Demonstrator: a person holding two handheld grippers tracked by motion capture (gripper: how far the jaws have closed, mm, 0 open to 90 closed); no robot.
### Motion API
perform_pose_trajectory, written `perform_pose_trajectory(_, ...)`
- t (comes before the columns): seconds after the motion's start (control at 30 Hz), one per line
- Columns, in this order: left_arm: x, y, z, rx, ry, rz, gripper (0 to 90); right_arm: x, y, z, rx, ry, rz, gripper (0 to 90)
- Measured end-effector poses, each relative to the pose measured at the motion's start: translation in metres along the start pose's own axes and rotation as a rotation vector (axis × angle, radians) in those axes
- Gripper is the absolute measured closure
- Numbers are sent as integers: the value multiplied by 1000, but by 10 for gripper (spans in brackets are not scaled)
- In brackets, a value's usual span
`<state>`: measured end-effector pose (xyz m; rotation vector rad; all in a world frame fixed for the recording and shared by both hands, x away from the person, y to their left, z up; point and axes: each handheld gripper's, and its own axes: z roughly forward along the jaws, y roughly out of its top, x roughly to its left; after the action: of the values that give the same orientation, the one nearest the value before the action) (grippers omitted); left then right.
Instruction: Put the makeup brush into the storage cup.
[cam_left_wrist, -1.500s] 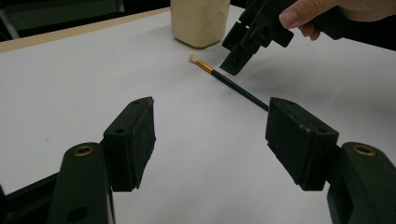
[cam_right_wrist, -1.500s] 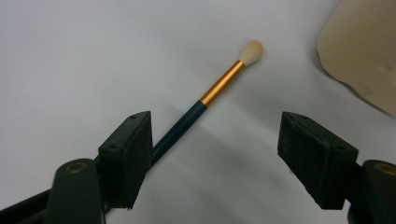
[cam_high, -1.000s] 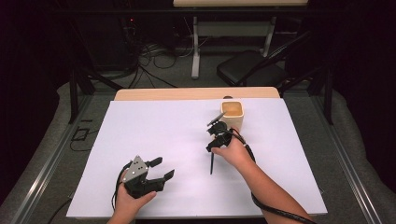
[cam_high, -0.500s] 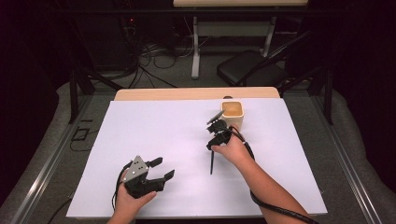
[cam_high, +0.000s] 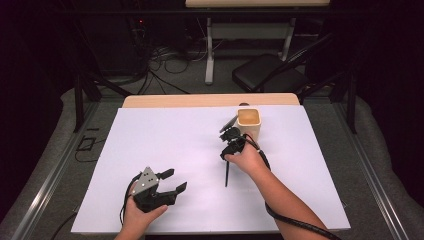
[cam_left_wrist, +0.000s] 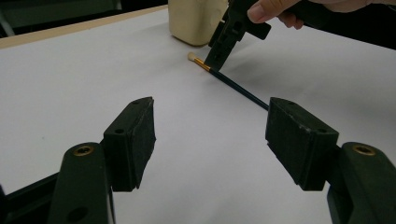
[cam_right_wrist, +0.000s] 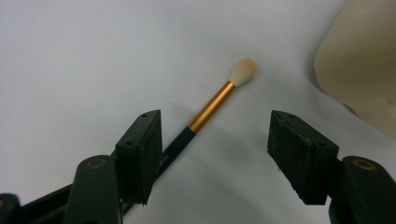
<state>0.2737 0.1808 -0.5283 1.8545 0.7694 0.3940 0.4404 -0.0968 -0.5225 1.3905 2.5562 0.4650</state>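
Observation:
A thin brush with a dark handle (cam_high: 226, 175), a gold ferrule (cam_right_wrist: 210, 112) and a pale tuft lies flat on the white table sheet (cam_high: 165, 135). Its tuft points at a cream cup (cam_high: 248, 123). My right gripper (cam_high: 229, 129) hovers open over the tuft end, and the handle runs under its left-hand jaw in the right gripper view, where the gripper (cam_right_wrist: 215, 144) holds nothing. My left gripper (cam_high: 175, 180) rests open near the front left of the sheet. In the left gripper view my left gripper (cam_left_wrist: 210, 135) faces the brush (cam_left_wrist: 233, 86), the cup (cam_left_wrist: 198, 21) and the right gripper (cam_left_wrist: 233, 35).
The wooden table edge (cam_high: 200, 100) shows beyond the sheet. A black chair (cam_high: 270, 75) and cables lie on the floor behind the table. Metal rails (cam_high: 380, 190) run along both sides.
My right gripper has edged slightly forward towards the cup. The brush and my left gripper have stayed in place.

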Motion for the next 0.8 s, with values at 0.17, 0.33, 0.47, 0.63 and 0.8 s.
perform_pose_trajectory(0.17, 0, 0, 0, 0, 0, -1, 332, 1, 1, 1, -1, -1, -2, 379)
perform_pose_trajectory(0.33, 0, 0, 0, 2, -2, 4, 332, 1, 2, 1, 2, 4, 5, 401)
perform_pose_trajectory(0.47, 0, 0, 0, 2, -2, 3, 332, 1, 4, 0, 32, 4, -1, 438)
perform_pose_trajectory(0.63, 0, 0, 0, 2, -2, 3, 332, 1, 6, 0, 38, 7, 1, 479)
perform_pose_trajectory(0.8, 0, 0, 0, 2, -3, 3, 332, 1, 6, 3, 37, 10, 10, 518)
